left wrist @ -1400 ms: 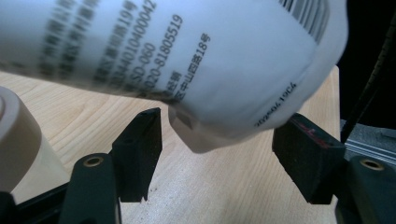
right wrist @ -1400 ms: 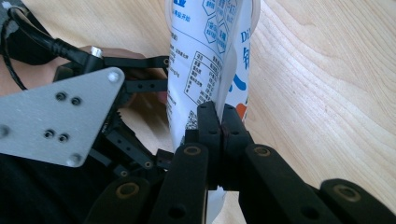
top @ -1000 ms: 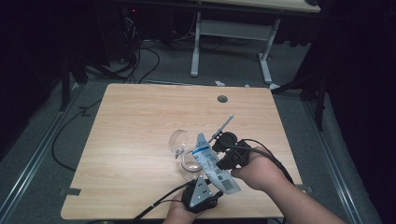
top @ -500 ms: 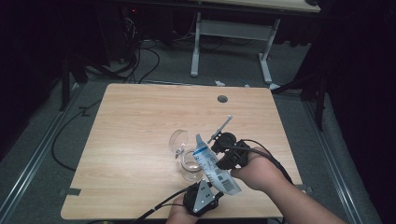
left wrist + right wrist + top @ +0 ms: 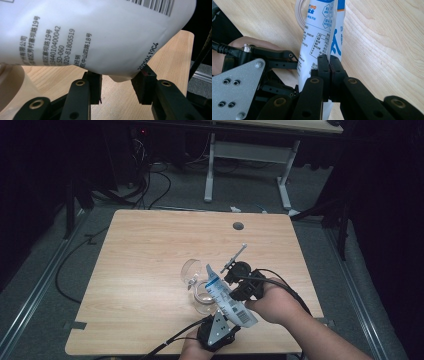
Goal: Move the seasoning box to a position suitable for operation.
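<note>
A white and blue pouch (image 5: 227,300) with a barcode is held tilted, its top end over a clear glass vessel (image 5: 192,272) on the wooden table (image 5: 150,250). My left gripper (image 5: 220,320), with its grey plate, is near the table's front edge. Its jaws have just been closing, and they now press on the pouch's (image 5: 100,37) bottom end, one pad on each side of my left gripper (image 5: 119,83). My right gripper (image 5: 329,67) is shut on the pouch's (image 5: 319,32) thin side edge. From above, my right gripper (image 5: 235,287) sits right of the glass.
A round cable hole (image 5: 238,226) lies near the table's far edge. A second desk's white legs (image 5: 210,170) and floor cables (image 5: 150,180) are behind it. A thin rod (image 5: 237,254) sticks up from the right gripper. The left gripper's cable (image 5: 170,342) trails off the front edge.
</note>
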{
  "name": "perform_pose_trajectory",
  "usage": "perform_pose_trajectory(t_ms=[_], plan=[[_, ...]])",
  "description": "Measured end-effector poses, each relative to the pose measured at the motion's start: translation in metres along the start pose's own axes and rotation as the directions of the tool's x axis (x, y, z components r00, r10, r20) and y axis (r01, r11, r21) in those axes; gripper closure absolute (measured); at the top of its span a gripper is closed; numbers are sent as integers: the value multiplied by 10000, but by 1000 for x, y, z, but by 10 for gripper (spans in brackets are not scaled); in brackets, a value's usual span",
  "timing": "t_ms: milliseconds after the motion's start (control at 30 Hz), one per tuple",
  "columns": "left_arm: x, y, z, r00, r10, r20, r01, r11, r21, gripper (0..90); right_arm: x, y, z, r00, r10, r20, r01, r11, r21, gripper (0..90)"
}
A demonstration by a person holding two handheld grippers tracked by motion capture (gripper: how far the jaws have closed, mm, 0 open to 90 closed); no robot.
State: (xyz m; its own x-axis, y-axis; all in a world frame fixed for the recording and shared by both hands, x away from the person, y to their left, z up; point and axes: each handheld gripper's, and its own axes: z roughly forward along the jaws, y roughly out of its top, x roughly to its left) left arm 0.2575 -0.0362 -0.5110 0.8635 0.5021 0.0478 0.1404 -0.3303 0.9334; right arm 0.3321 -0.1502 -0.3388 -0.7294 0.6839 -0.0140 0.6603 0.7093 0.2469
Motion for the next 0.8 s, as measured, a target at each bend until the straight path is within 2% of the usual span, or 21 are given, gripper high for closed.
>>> perform_pose_trajectory(t_ms=[300, 800], plan=[[-3, 3, -3, 10000, -17, 41, 17, 10000, -52, 623, -1, 4, 1, 9998, -178, -17, 178, 9998, -83, 898], [-6, 10, -5, 9999, 93, 117, -91, 9998, -175, 613, -4, 4, -2, 9998, -183, 70, 184, 9997, -153, 899]])
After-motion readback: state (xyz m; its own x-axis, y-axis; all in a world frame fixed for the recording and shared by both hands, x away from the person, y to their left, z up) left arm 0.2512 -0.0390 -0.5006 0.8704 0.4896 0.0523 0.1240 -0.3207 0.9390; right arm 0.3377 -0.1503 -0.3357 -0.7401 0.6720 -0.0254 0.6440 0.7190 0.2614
